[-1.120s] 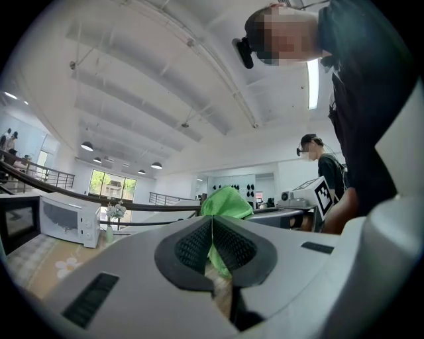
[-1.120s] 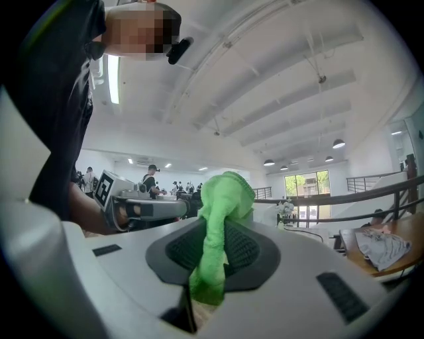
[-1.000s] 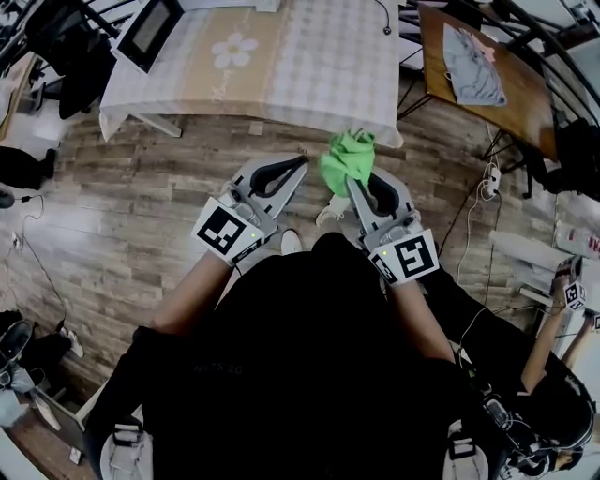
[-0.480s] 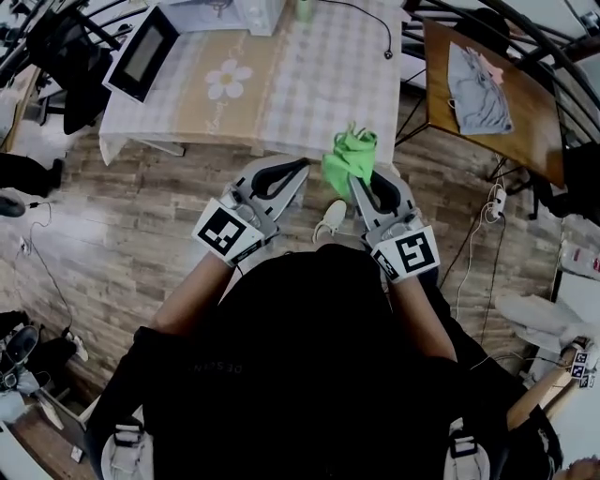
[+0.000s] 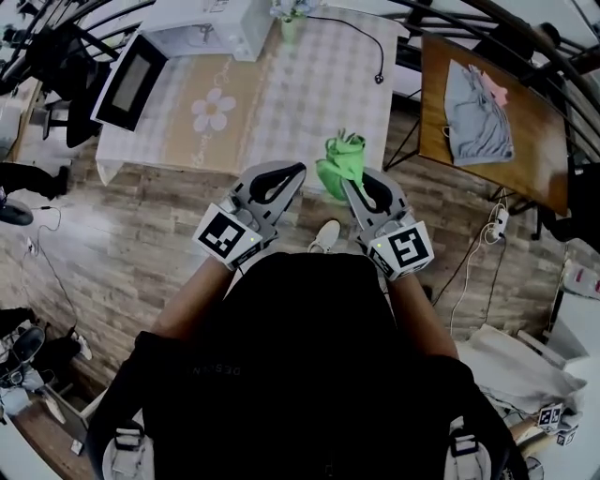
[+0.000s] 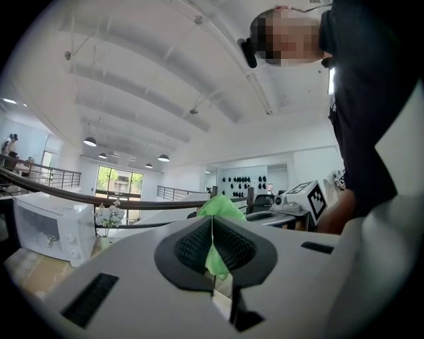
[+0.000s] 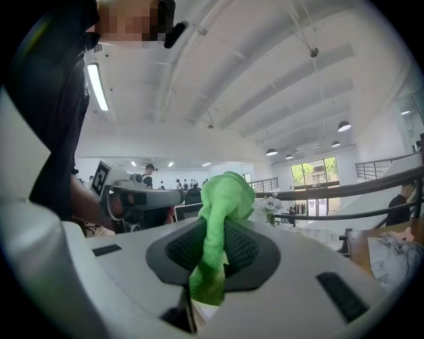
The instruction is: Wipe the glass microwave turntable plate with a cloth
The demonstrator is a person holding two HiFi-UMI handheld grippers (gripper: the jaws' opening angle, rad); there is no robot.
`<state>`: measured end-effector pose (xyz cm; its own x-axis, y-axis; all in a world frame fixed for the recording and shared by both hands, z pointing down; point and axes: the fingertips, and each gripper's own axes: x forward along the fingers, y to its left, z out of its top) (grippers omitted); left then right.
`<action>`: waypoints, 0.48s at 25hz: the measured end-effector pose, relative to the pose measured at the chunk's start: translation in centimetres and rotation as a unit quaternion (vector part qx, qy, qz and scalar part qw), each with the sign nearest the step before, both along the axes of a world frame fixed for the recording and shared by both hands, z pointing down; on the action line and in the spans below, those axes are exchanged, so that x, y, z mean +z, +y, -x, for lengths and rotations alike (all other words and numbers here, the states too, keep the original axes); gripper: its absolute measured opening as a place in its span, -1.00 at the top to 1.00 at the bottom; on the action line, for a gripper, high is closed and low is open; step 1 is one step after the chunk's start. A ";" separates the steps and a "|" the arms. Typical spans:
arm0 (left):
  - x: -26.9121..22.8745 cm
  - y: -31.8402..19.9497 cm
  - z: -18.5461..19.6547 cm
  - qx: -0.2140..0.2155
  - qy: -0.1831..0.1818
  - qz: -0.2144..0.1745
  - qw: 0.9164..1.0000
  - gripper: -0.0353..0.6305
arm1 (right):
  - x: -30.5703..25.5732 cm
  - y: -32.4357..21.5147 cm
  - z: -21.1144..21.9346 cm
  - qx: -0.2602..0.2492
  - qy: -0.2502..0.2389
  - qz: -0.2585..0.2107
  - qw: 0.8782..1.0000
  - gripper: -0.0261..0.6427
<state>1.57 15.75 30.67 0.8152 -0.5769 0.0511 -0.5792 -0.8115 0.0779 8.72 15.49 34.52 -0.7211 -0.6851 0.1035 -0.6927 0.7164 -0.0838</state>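
My right gripper [image 5: 345, 184] is shut on a bright green cloth [image 5: 341, 161] that bunches up above its jaws; in the right gripper view the cloth [image 7: 222, 206] hangs down between the pads. Beside it, my left gripper [image 5: 296, 172] is shut with nothing in it. In the left gripper view its jaws [image 6: 212, 230] meet in a line, and the cloth [image 6: 218, 206] shows behind them. Both grippers are held in front of my chest, short of the table. A white microwave [image 5: 202, 23] with its dark door [image 5: 131, 70] swung open stands at the table's far left. No glass plate is in view.
A table with a checked, flower-print cover [image 5: 309, 84] lies ahead, with a black cable [image 5: 375, 52] and a flower vase [image 5: 289, 13] on it. A wooden table [image 5: 525, 122] with a grey garment [image 5: 473, 89] stands at the right. Plank floor [image 5: 122, 234] lies below.
The table and microwave have come further into the head view and nearer. Both grippers keep the same pose, the right still shut on the green cloth.
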 end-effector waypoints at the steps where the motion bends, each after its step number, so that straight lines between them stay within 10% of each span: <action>1: 0.1 -0.7 -0.3 -0.004 0.000 0.001 1.000 0.83 | 0.2 -0.8 -0.5 -0.003 0.002 0.003 1.000 0.70; 12: 0.8 -6.5 -1.6 -0.014 0.016 0.007 1.000 0.83 | 2.4 -8.0 -2.3 -0.008 0.024 0.034 0.999 0.70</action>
